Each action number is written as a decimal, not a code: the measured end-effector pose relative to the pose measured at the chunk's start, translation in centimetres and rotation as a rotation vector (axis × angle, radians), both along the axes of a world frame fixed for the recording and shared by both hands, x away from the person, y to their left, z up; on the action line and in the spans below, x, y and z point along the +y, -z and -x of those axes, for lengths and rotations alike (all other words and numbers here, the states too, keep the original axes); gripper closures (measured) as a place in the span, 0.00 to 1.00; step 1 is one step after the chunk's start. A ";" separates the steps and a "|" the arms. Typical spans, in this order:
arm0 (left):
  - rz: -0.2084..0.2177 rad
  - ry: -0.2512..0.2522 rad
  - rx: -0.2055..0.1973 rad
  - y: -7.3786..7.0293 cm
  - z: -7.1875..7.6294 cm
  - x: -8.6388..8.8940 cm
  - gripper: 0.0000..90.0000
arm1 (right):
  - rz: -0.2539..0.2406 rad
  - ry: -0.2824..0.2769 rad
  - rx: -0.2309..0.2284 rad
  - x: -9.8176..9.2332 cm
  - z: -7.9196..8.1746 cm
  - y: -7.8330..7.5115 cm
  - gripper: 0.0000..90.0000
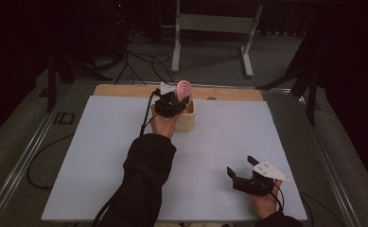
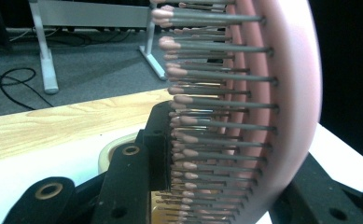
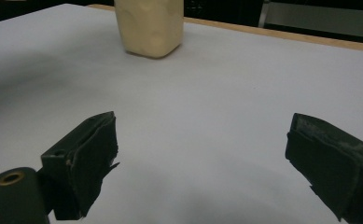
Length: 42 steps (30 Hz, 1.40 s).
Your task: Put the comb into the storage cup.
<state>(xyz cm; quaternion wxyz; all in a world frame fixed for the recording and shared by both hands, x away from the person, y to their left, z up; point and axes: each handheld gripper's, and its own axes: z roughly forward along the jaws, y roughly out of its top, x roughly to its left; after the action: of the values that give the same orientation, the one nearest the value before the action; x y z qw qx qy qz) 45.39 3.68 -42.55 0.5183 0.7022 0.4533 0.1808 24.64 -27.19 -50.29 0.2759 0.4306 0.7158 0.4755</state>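
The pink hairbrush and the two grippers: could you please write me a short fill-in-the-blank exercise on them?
1. The left gripper is shut on a pink ____.
2. The right gripper has its jaws ____.
3. The hairbrush is held above a cream ____ on the white table.

Missing words: hairbrush; open; container

Pink hairbrush (image 1: 184, 90) (bristled) upright over beige cup (image 1: 186, 118).

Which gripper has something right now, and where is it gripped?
The left gripper clamps the pink bristled hairbrush across its head. The right gripper is open, empty.
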 end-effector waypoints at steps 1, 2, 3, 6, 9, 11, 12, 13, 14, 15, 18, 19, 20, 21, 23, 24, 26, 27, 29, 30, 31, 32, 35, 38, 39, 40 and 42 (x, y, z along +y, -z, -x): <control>-0.001 0.003 0.000 0.0 0.0 0.0 0.71 | 0.000 0.000 0.000 0.0 0.0 0.0 0.10; -0.002 0.005 0.000 0.0 0.0 0.0 0.71 | 0.000 0.000 0.000 0.0 0.0 0.0 0.10; -0.003 0.008 0.000 0.0 0.0 -0.1 0.71 | 0.000 0.000 0.000 0.1 0.0 0.0 0.10; -0.002 0.013 0.003 0.0 -0.1 0.0 0.70 | 0.002 0.000 0.001 0.1 0.0 0.0 0.10; -0.001 0.019 0.003 0.0 -0.2 0.0 0.70 | 0.000 0.000 0.002 0.1 0.0 0.0 0.10; -0.001 0.019 0.003 0.0 -0.2 0.1 0.70 | 0.001 0.000 0.003 0.1 0.0 0.0 0.10; -0.003 0.019 0.003 0.0 -0.2 0.1 0.70 | 0.002 0.000 0.003 0.1 0.0 0.0 0.10; -0.006 0.021 0.002 -0.1 -0.3 0.2 0.70 | 0.001 -0.001 0.002 0.1 0.0 0.0 0.10; -0.009 0.024 0.002 -0.1 -0.3 0.2 0.70 | 0.001 -0.002 0.002 0.1 0.0 0.0 0.10; -0.015 0.025 0.000 -0.1 -0.3 0.2 0.70 | 0.001 -0.002 0.002 0.1 0.0 0.0 0.10; -0.032 0.031 -0.002 -0.2 -0.4 0.2 0.71 | 0.001 -0.001 0.003 0.1 0.0 0.0 0.10; -0.043 0.032 -0.007 -0.2 -0.4 0.1 0.71 | 0.000 -0.001 0.002 0.1 0.0 0.0 0.10; -0.068 0.032 -0.014 -0.3 -0.4 0.1 0.71 | 0.001 -0.002 0.002 0.1 0.0 0.0 0.10; -0.078 0.034 -0.018 -0.3 -0.4 0.0 0.71 | 0.002 -0.002 0.002 0.1 0.0 0.0 0.10; -0.098 0.035 -0.025 -0.4 -0.4 -0.1 0.70 | 0.002 -0.002 0.002 0.1 0.0 0.1 0.10; -0.100 0.034 -0.025 -0.4 -0.4 -0.1 0.70 | 0.003 -0.002 0.003 0.1 -0.1 0.1 0.10; -0.116 0.031 -0.029 -0.4 -0.4 -0.1 0.70 | 0.004 -0.002 0.002 0.1 0.0 0.0 0.10; -0.127 0.026 -0.032 -0.4 -0.4 0.0 0.70 | 0.003 -0.002 0.002 0.1 0.0 0.0 0.10; -0.144 0.017 -0.037 -0.5 -0.5 0.1 0.69 | 0.002 -0.002 0.002 0.1 0.0 0.0 0.10; -0.152 0.015 -0.037 -0.5 -0.5 0.2 0.69 | 0.002 -0.002 0.003 0.1 0.0 0.0 0.10; -0.158 0.014 -0.038 -0.5 -0.5 0.2 0.69 | 0.001 -0.001 0.003 0.1 0.0 0.0 0.10; -0.172 0.010 -0.042 -0.5 -0.5 0.2 0.68 | 0.001 -0.001 0.003 0.1 0.0 0.0 0.10; -0.186 0.008 -0.039 -0.5 -0.7 0.3 0.68 | 0.000 -0.001 0.003 0.1 0.0 0.0 0.10; -0.192 0.002 -0.037 -0.4 -0.8 0.4 0.67 | 0.000 -0.002 0.004 0.1 -0.1 0.0 0.10; -0.195 0.000 -0.035 -0.4 -0.9 0.4 0.67 | 0.000 -0.003 0.002 0.1 0.0 0.0 0.10; -0.200 -0.003 -0.036 -0.4 -1.0 0.5 0.67 | -0.001 -0.004 0.000 0.0 -0.1 0.0 0.10; -0.213 -0.016 -0.037 -0.3 -1.1 0.5 0.66 | 0.001 -0.002 0.001 0.0 0.0 0.1 0.10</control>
<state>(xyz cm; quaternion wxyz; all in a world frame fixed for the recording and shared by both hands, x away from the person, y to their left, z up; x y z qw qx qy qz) 46.46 4.16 -42.22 0.4476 0.7463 0.4275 0.2450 24.69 -27.19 -50.34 0.2751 0.4300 0.7166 0.4754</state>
